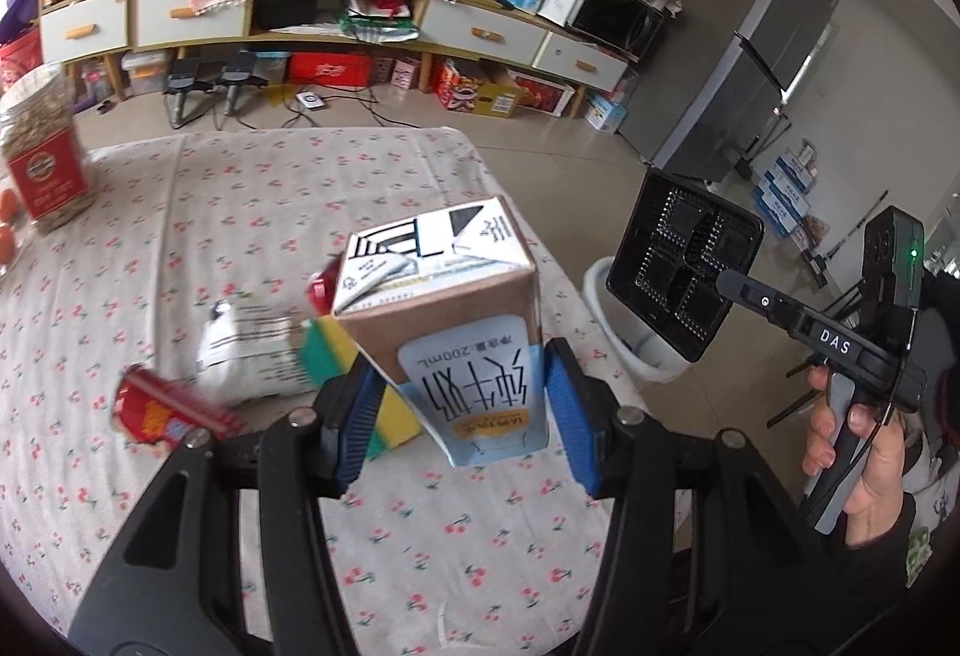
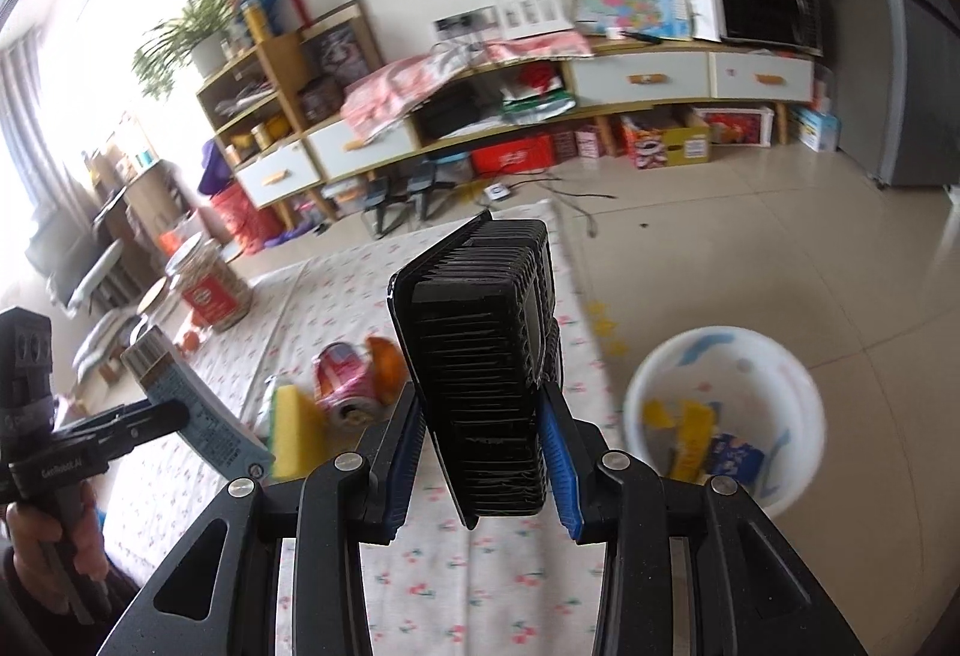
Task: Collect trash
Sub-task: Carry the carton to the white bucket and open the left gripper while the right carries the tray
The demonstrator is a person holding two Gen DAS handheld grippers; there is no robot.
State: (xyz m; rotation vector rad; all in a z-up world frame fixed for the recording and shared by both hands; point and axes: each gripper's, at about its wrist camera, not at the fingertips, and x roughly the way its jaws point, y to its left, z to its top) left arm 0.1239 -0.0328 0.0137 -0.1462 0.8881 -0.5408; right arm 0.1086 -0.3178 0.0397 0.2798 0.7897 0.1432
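Two grippers were loaded: the left gripper (image 1: 456, 410) clamped a milk carton (image 1: 447, 320) above the table (image 1: 180, 212), and the right gripper (image 2: 480, 452) pinched a black tray (image 2: 480, 356), with the white bin (image 2: 726, 416) at its three o'clock.

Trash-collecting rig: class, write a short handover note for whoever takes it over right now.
Left tool: shut on the milk carton, lifted off the table.
Right tool: shut on the black plastic tray, lifted too.
White bin: on the floor beside the table, some trash already inside.
Done: both items picked up.
Left: drop both in the bin, then collect the red can, white packet and yellow sponge from the table.
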